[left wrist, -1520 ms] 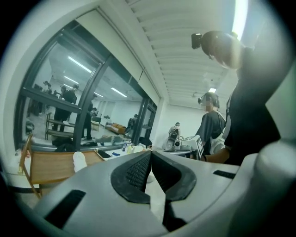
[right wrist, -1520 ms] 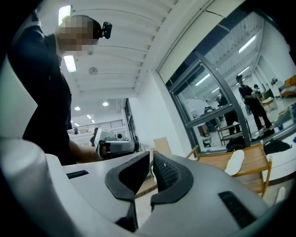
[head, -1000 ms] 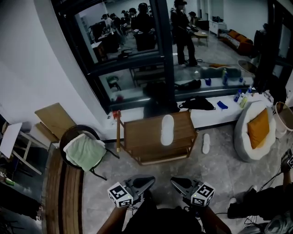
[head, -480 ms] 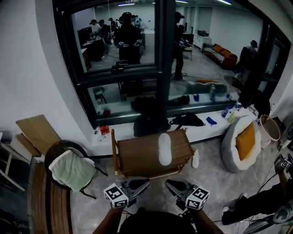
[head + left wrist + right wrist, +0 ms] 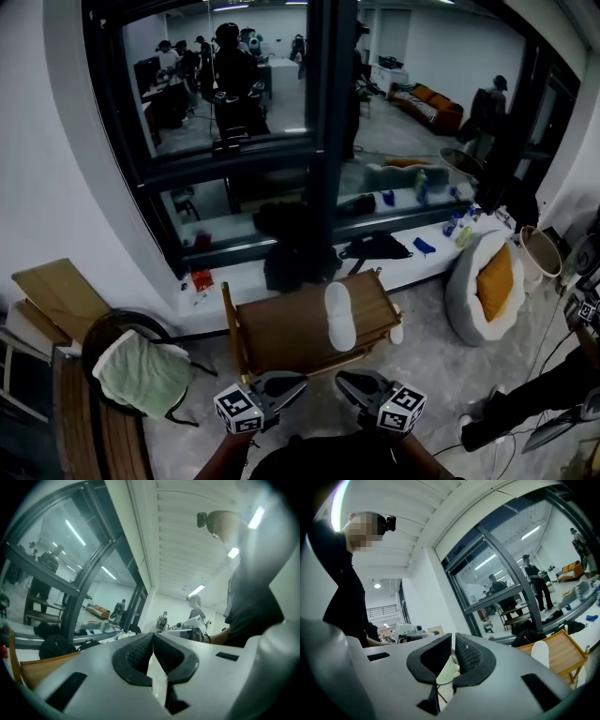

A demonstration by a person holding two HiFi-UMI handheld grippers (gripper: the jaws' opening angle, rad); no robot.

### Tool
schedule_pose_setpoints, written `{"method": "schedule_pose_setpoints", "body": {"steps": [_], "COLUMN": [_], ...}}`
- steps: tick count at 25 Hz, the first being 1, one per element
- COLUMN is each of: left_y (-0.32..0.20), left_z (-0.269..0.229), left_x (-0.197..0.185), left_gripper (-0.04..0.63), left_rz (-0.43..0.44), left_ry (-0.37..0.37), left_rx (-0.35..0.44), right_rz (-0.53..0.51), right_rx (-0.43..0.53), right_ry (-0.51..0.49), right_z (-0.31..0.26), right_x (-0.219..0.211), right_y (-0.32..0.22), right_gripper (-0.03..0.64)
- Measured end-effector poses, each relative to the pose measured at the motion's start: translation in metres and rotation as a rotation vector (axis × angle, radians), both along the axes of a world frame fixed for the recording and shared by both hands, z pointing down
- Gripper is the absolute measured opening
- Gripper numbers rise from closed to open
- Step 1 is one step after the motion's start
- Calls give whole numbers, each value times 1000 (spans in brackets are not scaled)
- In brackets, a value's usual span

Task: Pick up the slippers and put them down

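Note:
A white slipper (image 5: 338, 316) lies on top of a low wooden rack (image 5: 291, 330) in front of the window; it also shows in the right gripper view as a white slipper (image 5: 540, 653) on the rack (image 5: 565, 649). A second white slipper (image 5: 397, 333) peeks out on the floor at the rack's right end, mostly hidden. Both grippers hover near me, short of the rack, tips turned towards each other. My left gripper (image 5: 302, 380) (image 5: 153, 635) is shut and holds nothing. My right gripper (image 5: 340, 378) (image 5: 453, 636) is likewise shut and holds nothing.
A round chair with a green towel (image 5: 141, 370) stands left of the rack, a wooden bench (image 5: 89, 422) nearer left. A white beanbag with an orange cushion (image 5: 487, 281) sits at the right. The window ledge (image 5: 417, 258) holds a black bag and bottles. A person's legs (image 5: 525, 417) lie at lower right.
The whole view has moved towards the window: the rack and its slipper sit closer to the grippers. The floor slipper has slid behind the rack's end. Both grippers stay shut.

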State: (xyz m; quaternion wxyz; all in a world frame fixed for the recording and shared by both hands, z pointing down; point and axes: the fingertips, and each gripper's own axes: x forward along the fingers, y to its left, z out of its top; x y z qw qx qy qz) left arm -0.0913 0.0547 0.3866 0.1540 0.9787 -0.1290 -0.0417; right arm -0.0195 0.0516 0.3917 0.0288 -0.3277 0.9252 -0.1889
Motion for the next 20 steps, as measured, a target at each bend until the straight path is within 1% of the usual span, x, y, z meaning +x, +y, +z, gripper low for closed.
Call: {"method": "schedule_pose_setpoints", "body": {"steps": [2, 5, 7, 9, 11, 12, 15, 17, 20], "left_y": [-9, -25, -33, -40, -52, -58, -74, -81, -86], "left_z": [1, 2, 3, 4, 4, 3, 0, -1, -1], "left_x": [2, 7, 16, 31, 49, 59, 90, 109, 131], "left_gripper": [11, 11, 11, 11, 11, 11, 11, 11, 11], "left_rz": [-6, -39, -55, -60, -83, -102, -144, -147, -161], "left_ry": [-2, 1, 0, -16, -25, -17, 1, -23, -64], "left_rx": [-2, -9, -15, -10, -14, -20, -34, -32, -22], "right_rz": [-5, -6, -9, -20, -43, -62, -131, -155, -178], "right_rx": [-16, -37, -46, -49, -59, -62, -40, -32, -57], "right_ry": [10, 22, 8, -47, -86, -87, -45, -36, -50], "right_z": [6, 14, 16, 14, 14, 14, 9, 7, 15], "right_x": [4, 16, 29, 44, 60, 68, 91, 106, 122], "right_y": [-9, -29, -41, -52, -62, -66, -78, -86, -96], "right_gripper": [35, 35, 35, 35, 35, 35, 35, 35, 35]}}
